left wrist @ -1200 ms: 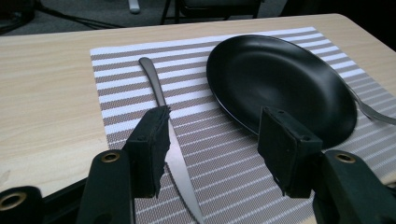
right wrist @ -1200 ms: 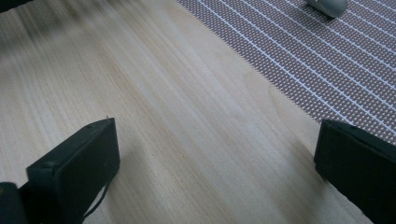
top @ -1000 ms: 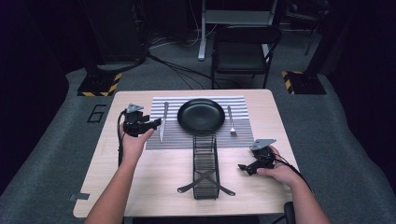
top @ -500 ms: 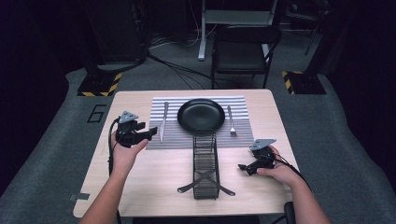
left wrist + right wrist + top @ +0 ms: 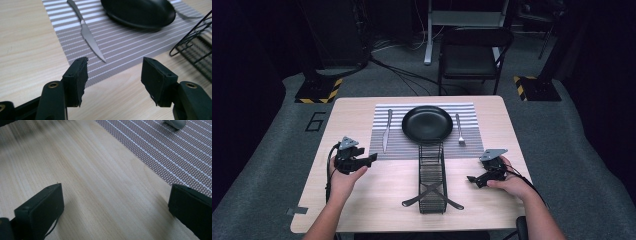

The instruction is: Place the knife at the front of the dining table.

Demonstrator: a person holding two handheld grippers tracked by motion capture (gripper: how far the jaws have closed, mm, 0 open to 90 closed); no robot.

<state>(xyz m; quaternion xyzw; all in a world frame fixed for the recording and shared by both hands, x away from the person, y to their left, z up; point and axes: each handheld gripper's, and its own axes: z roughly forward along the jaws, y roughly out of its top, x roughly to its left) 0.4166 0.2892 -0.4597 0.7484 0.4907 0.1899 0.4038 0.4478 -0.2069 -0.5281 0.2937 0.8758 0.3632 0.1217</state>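
Knife work ahead: the slim, stiff, slippery steel table knife left of the black round plate lies flat; pinch its handle. Left claw has just been opening, empty; right claw gapes wide, empty.

silver knife lies flat on striped placemat.

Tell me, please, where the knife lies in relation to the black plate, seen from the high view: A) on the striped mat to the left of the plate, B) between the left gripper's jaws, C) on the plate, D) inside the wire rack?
A: the knife lies flat on the striped mat, left of the black plate and apart from it.
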